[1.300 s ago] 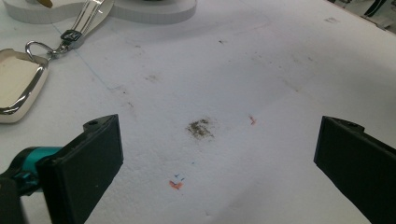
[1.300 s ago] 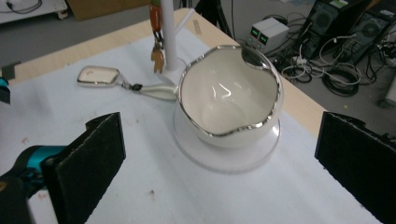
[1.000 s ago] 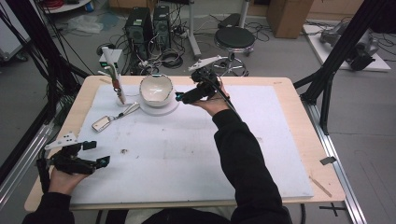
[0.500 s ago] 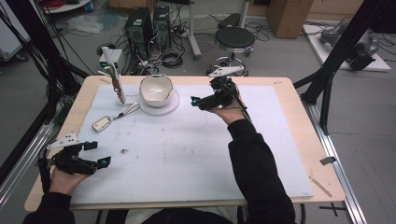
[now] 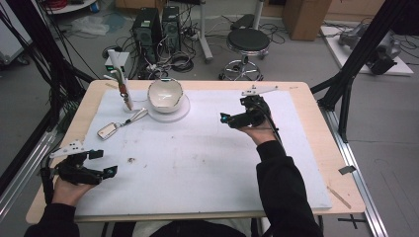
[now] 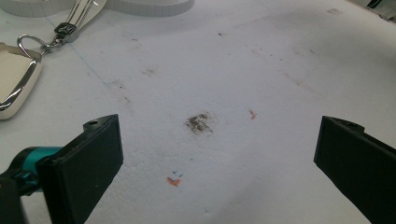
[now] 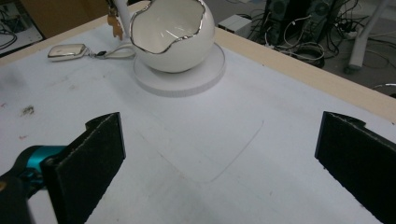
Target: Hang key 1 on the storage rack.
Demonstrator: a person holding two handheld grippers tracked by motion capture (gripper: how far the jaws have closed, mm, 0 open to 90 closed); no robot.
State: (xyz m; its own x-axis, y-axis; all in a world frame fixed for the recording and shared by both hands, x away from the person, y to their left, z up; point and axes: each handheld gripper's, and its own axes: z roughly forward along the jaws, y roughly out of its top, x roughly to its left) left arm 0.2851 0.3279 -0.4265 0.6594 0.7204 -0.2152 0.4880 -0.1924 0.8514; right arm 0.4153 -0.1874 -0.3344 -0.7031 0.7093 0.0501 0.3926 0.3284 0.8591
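We hold our right gripper (image 5: 228,120) above the white foam mat (image 5: 207,163), its two black jaws spread wide with nothing between them. Ahead of those jaws, well apart from them, sits the glossy white egg-shaped ceramic bowl with a jagged silver-edged rim (image 7: 170,35); it stands upright on a round white disc base (image 7: 180,77), its opening turned toward this gripper. Beyond the bowl and to the left of the jaws lies a flat white key fob with a silver edge (image 7: 67,51) on a white strap (image 7: 116,50), the strap touching the disc's edge. Behind the bowl a small brown tag (image 7: 114,25) hangs from a white stand (image 5: 118,74).

Our left gripper (image 5: 106,165) rests low over the near left part of the mat, its jaws likewise parted and empty. Just ahead of it, between the jaws in its own view, is a small dark smudge (image 6: 200,122) on the foam, with an orange fleck (image 6: 173,181) nearer the jaws. The key fob (image 6: 11,84) lies beyond the left jaw, far from its pad.
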